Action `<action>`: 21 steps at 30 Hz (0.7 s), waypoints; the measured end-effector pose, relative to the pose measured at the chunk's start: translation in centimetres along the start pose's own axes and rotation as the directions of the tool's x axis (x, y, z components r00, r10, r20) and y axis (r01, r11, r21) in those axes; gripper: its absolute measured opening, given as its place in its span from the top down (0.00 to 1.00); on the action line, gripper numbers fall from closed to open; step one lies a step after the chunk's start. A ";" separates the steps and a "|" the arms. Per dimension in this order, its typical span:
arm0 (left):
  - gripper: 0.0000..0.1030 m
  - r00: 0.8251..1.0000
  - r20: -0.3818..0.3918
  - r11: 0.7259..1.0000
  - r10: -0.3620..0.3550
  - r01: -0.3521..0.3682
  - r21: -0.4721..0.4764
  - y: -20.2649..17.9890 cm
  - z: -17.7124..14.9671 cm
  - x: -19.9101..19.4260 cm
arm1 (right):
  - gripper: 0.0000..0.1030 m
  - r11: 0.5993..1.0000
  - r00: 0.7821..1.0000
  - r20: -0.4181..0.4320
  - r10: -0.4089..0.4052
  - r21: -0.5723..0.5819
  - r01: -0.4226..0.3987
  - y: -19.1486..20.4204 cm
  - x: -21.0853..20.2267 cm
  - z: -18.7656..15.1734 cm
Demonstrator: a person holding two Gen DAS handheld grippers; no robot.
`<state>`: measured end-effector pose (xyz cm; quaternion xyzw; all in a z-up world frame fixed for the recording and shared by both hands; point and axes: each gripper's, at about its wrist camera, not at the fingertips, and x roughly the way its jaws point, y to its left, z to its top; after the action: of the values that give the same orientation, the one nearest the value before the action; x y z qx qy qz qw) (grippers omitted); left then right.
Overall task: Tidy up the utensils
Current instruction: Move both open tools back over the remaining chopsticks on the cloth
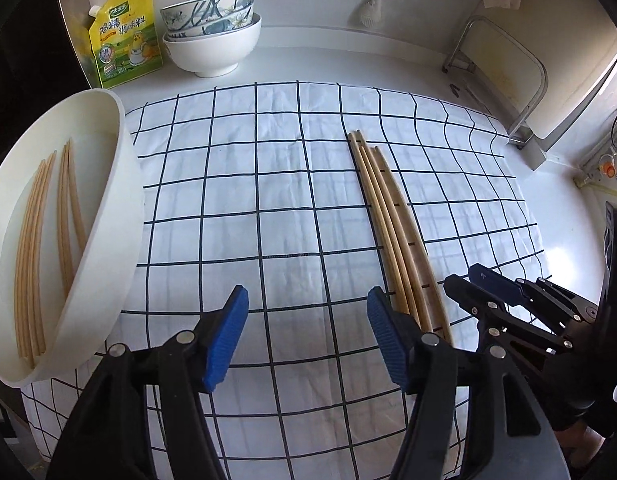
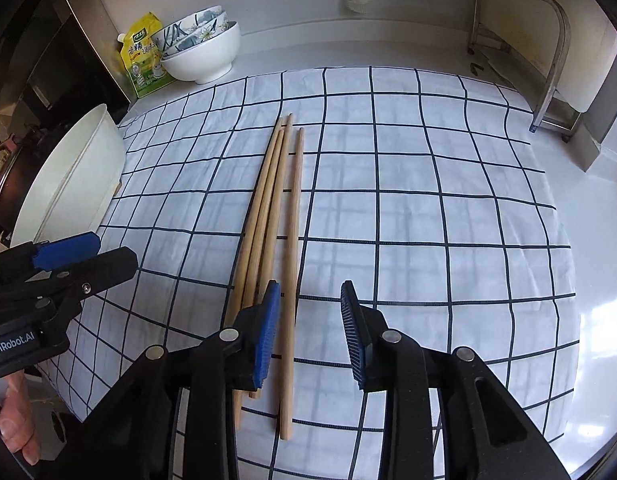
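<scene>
You are partway through clearing the chopsticks: several already lie in the white tray [image 1: 120,184] at nine o'clock in the left wrist view, and four chopsticks [image 2: 268,216] remain on the checked cloth [image 2: 428,208] over the tabletop, running from six toward twelve o'clock. Three lie bunched together; the fourth chopstick [image 2: 294,208] lies just beside them on the one o'clock side, slightly apart.

Your right claw [image 2: 310,332] is spread and pinching nothing. That single chopstick lies in the gap between its jaws, close to the left pad, with no contact visible. Your left claw [image 1: 306,340] is spread wider and also empty, hovering over bare cloth with its right pad beside the bundle's near ends.

The step in hand looks like picking up the lone chopstick with the right claw. The next move probably calls for lowering until the pads flank the stick near its thick end, keeping the left pad clear of the bundle, then pressing together squarely so the round stick does not roll out.
</scene>
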<state>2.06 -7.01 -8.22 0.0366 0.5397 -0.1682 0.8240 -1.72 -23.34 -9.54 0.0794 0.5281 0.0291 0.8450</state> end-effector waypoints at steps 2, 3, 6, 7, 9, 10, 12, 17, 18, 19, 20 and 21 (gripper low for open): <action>0.41 1.000 -0.005 1.000 -0.002 0.002 -0.001 -0.1 0.0 0.4 | 0.71 1.000 1.000 0.000 -0.002 -0.012 0.002 0.1 0.4 0.2; 0.41 1.000 -0.007 1.000 -0.002 0.002 -0.001 -0.2 -0.1 0.6 | 0.71 1.000 1.000 -0.002 -0.004 -0.018 0.004 0.2 0.6 0.3; 0.41 1.000 -0.012 1.000 0.006 -0.006 0.006 -0.4 -0.2 1.2 | 0.71 0.999 1.000 -0.008 -0.014 -0.031 0.013 0.5 1.2 0.2; 0.41 1.000 -0.013 1.000 0.006 -0.006 0.007 -0.5 -0.2 1.4 | 0.71 0.999 1.000 -0.010 -0.020 -0.034 0.019 0.6 1.3 0.2; 0.41 1.000 -0.016 1.000 0.000 0.000 0.005 -0.5 -0.3 1.6 | 0.71 0.999 0.999 -0.016 -0.028 -0.037 0.027 0.6 1.6 0.0; 0.41 1.000 -0.016 1.000 -0.004 0.004 0.004 -0.5 -0.2 1.7 | 0.71 0.999 0.999 -0.017 -0.031 -0.039 0.030 0.5 1.7 0.0; 0.41 1.000 -0.014 1.000 -0.010 0.010 0.002 -0.6 -0.2 1.8 | 0.71 0.999 0.999 -0.014 -0.035 -0.039 0.034 0.4 1.8 0.0; 0.41 1.000 -0.012 1.000 -0.023 0.023 0.014 -1.4 -0.1 2.3 | 0.71 0.999 0.999 -0.015 -0.030 -0.022 0.030 -0.2 1.8 0.3; 0.41 1.000 -0.012 1.000 -0.026 0.026 0.016 -1.5 0.0 2.4 | 0.71 0.999 0.999 -0.015 -0.029 -0.020 0.029 -0.3 1.8 0.3; 0.41 1.000 -0.011 0.999 -0.029 0.030 0.018 -1.7 0.0 2.5 | 0.71 0.999 1.000 -0.014 -0.028 -0.018 0.028 -0.5 1.7 0.3; 0.41 0.999 -0.012 0.999 -0.033 0.033 0.019 -1.9 0.1 2.7 | 0.71 1.000 1.000 -0.013 -0.027 -0.015 0.027 -0.8 1.7 0.3; 0.41 0.999 -0.012 0.999 -0.035 0.036 0.022 -2.0 0.1 2.8 | 0.71 1.000 1.000 -0.011 -0.027 -0.011 0.027 -1.1 1.6 0.4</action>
<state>2.51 -9.62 -10.44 0.0372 0.5434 -0.1886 0.8172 -0.70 -24.22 -11.02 0.0673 0.5338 0.0211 0.8427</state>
